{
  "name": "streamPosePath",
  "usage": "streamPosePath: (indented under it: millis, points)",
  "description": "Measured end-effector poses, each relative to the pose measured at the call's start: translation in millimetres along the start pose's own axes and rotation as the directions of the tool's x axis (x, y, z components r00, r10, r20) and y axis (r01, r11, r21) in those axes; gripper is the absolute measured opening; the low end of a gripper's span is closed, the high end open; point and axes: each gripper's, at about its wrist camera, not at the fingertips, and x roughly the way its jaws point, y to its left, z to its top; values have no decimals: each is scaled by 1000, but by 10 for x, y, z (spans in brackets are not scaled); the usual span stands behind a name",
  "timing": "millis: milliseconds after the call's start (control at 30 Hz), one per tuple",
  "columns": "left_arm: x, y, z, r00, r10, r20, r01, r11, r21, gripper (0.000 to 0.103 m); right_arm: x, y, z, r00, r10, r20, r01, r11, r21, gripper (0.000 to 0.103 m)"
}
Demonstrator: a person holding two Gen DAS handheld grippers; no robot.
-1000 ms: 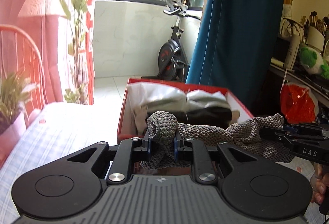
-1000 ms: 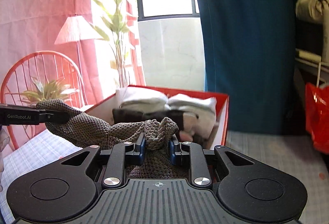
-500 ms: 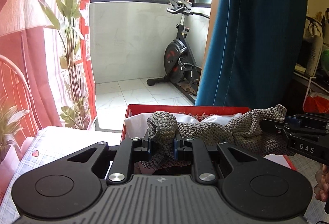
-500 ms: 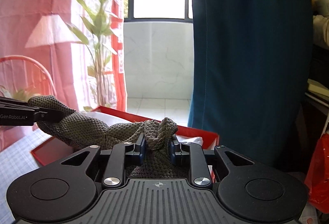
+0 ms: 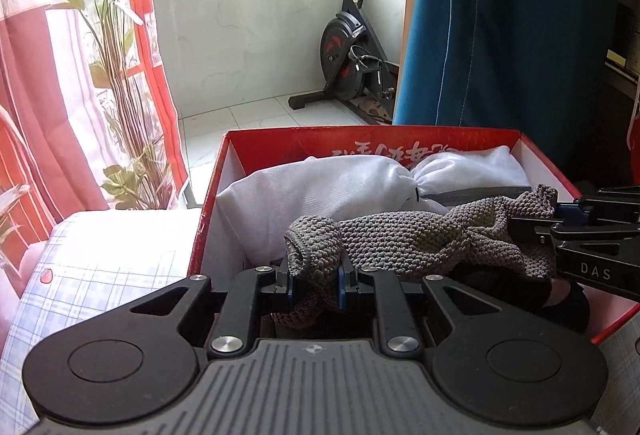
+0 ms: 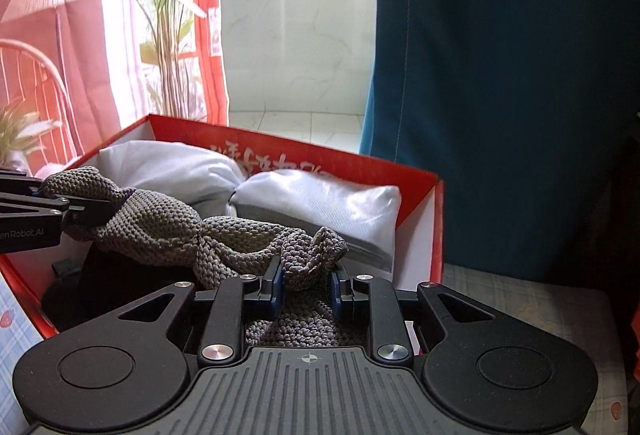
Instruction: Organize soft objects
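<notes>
A grey knitted cloth [image 5: 416,239] stretches between both grippers above the open red box [image 5: 360,143]. My left gripper [image 5: 314,281] is shut on one bunched end of it. My right gripper [image 6: 306,285] is shut on the other end of the knitted cloth [image 6: 168,223]. In the left wrist view the right gripper's fingers [image 5: 568,223] enter from the right edge; in the right wrist view the left gripper's fingers [image 6: 52,209] enter from the left. Inside the red box [image 6: 416,179] lie white folded fabrics [image 5: 320,187] at the back and a dark item [image 6: 120,283] under the cloth.
The box rests on a checked light-blue cloth surface [image 5: 104,275]. A teal curtain [image 5: 500,27] hangs behind on the right, red-pink curtains [image 5: 36,107] and a tall plant [image 5: 116,47] on the left. An exercise bike [image 5: 352,47] stands on the balcony beyond.
Both grippers have carried the knitted cloth forward and down over the box. The box interior now fills the middle of both views, and the cloth hangs just above its contents.
</notes>
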Motion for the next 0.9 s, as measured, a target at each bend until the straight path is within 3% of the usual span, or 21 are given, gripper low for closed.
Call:
streamPosePath:
  millis: [200,267,367,433,600,767,900]
  points:
    - [-111,49,7,1000,-9,7,9,1000,-11,26,-58,3,23,1000,-12,-15,12,1000,6,24]
    - [-171,43,11,1000,-11,2,11,1000,1,28,-89,0,16,1000,-21,-19,22,1000,16,32]
    - [-293,43,-9,1000,-7,6,7,1000,1,47,-229,-50,-8,1000,-30,4,30,999,39,44]
    - [-390,43,-26,1000,-1,20,1,1000,-2,67,-354,-102,-27,1000,-22,15,21,998,64,54]
    - [-732,-7,-51,997,0,71,-1,1000,14,92,-706,-187,-63,998,-24,50,18,994,105,76]
    - [-1125,-14,-75,992,3,125,-1,1000,-15,102,-1081,-208,-85,995,-38,93,25,991,130,100]
    - [-1390,-41,-84,987,26,161,-24,1000,-16,103,-1350,-148,-86,991,-48,125,31,991,128,103]
